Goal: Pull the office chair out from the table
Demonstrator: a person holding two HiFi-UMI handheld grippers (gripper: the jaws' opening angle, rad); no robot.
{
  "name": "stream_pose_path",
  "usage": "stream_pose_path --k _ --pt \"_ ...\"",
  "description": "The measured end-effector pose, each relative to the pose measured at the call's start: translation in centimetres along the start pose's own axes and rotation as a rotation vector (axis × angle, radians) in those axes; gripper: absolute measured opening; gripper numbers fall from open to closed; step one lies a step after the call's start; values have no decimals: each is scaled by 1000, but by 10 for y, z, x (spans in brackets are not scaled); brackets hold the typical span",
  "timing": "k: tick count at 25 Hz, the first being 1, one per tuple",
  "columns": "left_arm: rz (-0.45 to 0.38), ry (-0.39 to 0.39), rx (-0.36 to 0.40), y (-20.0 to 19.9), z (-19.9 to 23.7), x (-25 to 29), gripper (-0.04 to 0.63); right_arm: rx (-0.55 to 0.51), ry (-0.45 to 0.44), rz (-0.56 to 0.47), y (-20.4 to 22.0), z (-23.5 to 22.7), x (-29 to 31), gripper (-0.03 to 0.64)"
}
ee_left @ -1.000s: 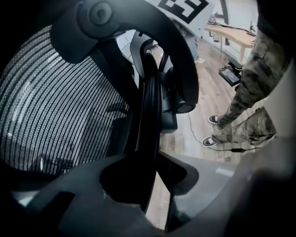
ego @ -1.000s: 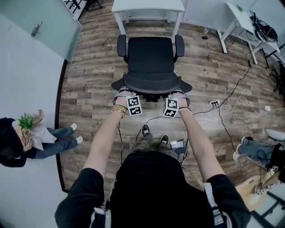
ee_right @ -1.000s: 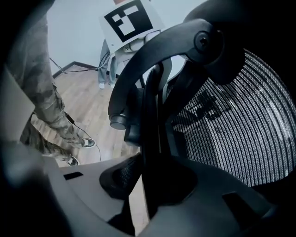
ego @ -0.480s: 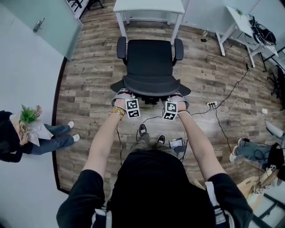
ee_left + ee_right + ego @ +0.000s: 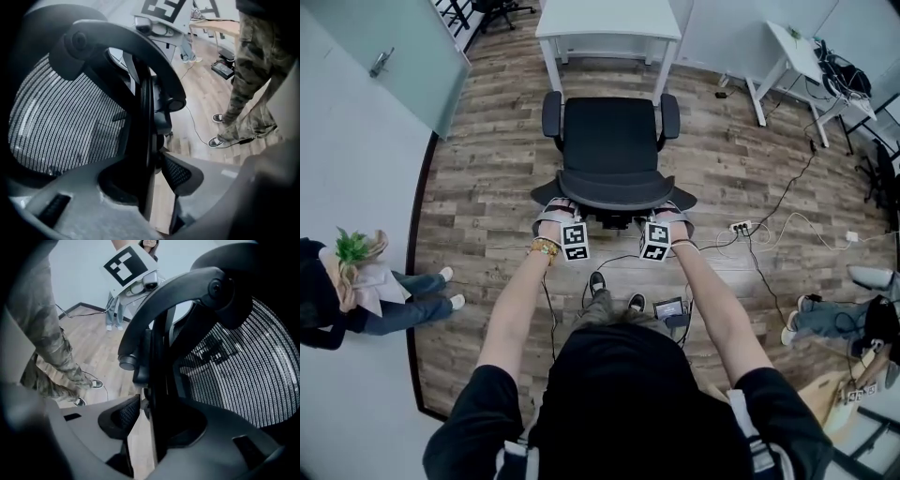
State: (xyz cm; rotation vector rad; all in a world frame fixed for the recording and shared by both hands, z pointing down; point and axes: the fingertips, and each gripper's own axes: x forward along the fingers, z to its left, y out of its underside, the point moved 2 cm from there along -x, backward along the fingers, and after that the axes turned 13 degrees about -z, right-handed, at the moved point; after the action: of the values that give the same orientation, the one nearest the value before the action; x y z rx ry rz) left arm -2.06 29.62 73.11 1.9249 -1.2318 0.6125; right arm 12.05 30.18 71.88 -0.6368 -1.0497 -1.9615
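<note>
At the far left, a bystander [image 5: 352, 300] sits against the white wall holding a green plant [image 5: 352, 248], and a glass door [image 5: 394, 56] with a lever handle stands above that position. The left gripper [image 5: 555, 211] is at the left end of the backrest's top edge. Its jaws have just been opening and now stand wide. The left gripper view shows the dark backrest rim [image 5: 145, 140] between them, with bare floor visible between the rim and the right-hand pad, so nothing is clamped. The office chair [image 5: 611, 141] stands on the wood floor [image 5: 487, 187] just in front of the white table [image 5: 609, 19]. Its seat faces the table and lies outside the outline of the table top, and its mesh backrest is turned toward the operator. The right gripper [image 5: 670, 211] is at the right end of the same top edge. Its jaws have also just been opening, and the right gripper view shows the rim between them with a strip of floor beside the left-hand pad. Nothing is gripped here either. Further right, a power strip [image 5: 739, 227] lies on the floor with cables running from it. A second white table [image 5: 792, 47] stands at the upper right.
</note>
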Motion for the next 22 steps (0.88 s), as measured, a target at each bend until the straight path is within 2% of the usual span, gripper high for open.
stream_pose_path --k 3,8,12,15,19,22 --pt "-41 -44 -40 -5 10 -7 156 -3 -18 -4 -1 0 -3 163" --pt "-103 -110 -97 -18 14 -25 178 20 92 -52 -8 -11 -18 150" --pt "-135 -171 -161 -24 17 -39 176 37 121 -101 -18 -7 -31 147" --pt "-169 -223 -241 -32 18 -48 176 93 143 -126 -18 -1 -41 146" --pt "-206 -300 -280 -46 7 -73 169 181 190 -174 -23 5 -63 133" --pt "-233 -366 -365 -50 2 -95 164 273 251 -225 -31 1 -82 110"
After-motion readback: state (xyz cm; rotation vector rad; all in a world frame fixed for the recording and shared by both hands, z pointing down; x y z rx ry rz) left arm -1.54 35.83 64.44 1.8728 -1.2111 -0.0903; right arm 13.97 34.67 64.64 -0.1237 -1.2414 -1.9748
